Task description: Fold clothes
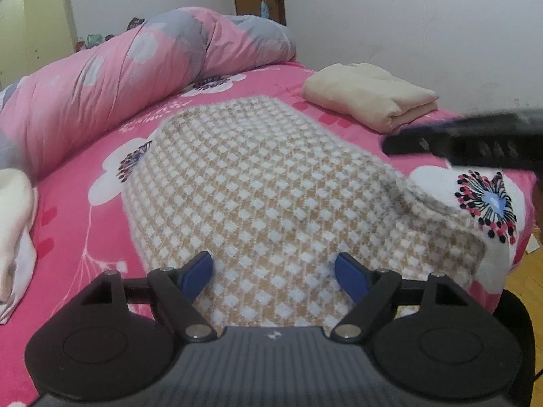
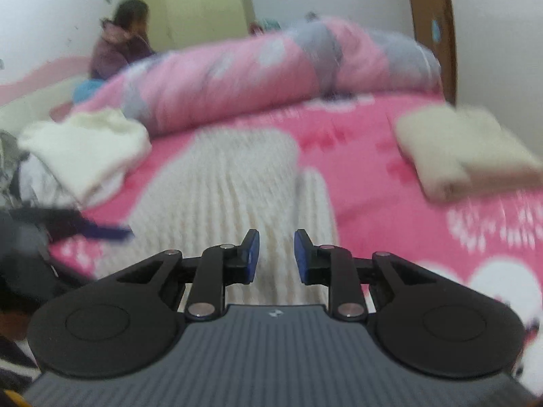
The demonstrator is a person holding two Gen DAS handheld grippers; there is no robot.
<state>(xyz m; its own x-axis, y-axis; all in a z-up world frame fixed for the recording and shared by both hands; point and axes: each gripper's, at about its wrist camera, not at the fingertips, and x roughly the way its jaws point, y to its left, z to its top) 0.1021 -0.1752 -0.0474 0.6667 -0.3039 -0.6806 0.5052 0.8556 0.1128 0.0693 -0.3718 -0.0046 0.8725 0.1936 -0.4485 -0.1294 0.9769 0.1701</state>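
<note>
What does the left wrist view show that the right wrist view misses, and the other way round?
Only the left wrist: the checked weave of the garment, sharp, and the yellow wooden floor. Only the right wrist: a seated person in the far corner, and the white clothes pile's full spread. Both: the garment, folded beige piece, rolled pink quilt, and each other's tongs.

Two close, downward-tilted wrist views across the checked garment [image 1: 258, 183], both sharing the rolled quilt [image 1: 112, 81] behind
</note>
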